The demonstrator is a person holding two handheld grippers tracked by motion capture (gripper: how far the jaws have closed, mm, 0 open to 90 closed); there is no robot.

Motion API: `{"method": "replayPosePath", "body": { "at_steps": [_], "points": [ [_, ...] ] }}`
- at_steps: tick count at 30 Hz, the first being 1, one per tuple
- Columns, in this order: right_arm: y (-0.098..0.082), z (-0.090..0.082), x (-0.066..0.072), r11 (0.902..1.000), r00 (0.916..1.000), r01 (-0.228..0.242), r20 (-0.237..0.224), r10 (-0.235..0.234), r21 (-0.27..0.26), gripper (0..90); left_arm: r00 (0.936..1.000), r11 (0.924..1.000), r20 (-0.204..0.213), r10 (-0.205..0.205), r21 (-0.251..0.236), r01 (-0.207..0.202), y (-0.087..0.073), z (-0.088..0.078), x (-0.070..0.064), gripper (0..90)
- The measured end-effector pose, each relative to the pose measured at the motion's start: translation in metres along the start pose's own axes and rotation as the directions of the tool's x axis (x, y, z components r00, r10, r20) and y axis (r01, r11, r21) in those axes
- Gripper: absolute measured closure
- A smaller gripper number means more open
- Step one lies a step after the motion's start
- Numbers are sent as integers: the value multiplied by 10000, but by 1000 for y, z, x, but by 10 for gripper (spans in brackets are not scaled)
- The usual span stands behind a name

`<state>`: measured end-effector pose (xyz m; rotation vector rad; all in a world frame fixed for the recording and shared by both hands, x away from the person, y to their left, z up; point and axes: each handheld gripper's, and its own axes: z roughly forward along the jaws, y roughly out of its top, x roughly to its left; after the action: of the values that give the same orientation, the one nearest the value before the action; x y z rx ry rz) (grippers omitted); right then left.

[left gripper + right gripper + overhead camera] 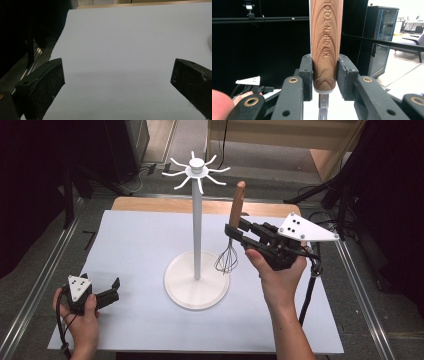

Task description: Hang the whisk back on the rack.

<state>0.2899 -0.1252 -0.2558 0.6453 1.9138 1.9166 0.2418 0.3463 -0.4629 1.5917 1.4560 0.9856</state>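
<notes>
1. High view: my right gripper (234,231) sits right of centre, its jaws clamped on the wooden handle of a whisk (232,230). The whisk hangs upright, handle tip up, wire head down just above the white mat (130,245), close beside the stand (197,227) at frame centre. The wires hang near the rim of the stand's round base; I cannot tell if they touch it. My left gripper (114,289) rests at lower left on the mat, well apart from the stand.
2. Left gripper view: my left gripper's (117,75) jaws stand wide, bare mat (130,37) between them.
3. Right gripper view: my right gripper's (325,75) pads press both sides of the whisk (325,37) handle's lower end, above the metal collar. My left hand (244,95) and its gripper show at lower left.
</notes>
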Motion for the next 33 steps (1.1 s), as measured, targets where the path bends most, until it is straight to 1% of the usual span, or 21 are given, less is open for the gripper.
{"method": "replayPosePath", "body": {
  "at_steps": [2,8,11,13,20,26,31,33],
  "points": [
    [1,0,1,10000,10000,-32,33,32,-75,706,10000,10000,5,6,1,-6,0,0,0,0],
    [4,2,4,10000,9999,-40,141,40,-38,706,10000,10000,6,3,19,-3,0,0,0,0],
    [5,4,5,9999,10000,-28,78,29,-97,706,10000,10000,2,12,31,-12,0,0,0,0],
    [5,5,6,10000,9999,-1,141,1,-47,706,10000,10000,7,19,17,-19,0,0,0,0],
    [6,10,7,10000,10000,17,53,-17,-37,706,10000,10000,6,15,29,-15,0,0,0,0],
    [8,14,9,9999,9999,114,99,-115,23,705,10000,10000,10,2,23,-2,0,0,0,0],
    [9,16,9,9999,9999,57,97,-58,132,706,10000,10000,6,-11,21,11,0,0,0,0],
    [9,17,9,9999,9999,79,93,-80,100,706,10000,10000,-1,-9,30,9,0,0,0,0]
  ]
}}
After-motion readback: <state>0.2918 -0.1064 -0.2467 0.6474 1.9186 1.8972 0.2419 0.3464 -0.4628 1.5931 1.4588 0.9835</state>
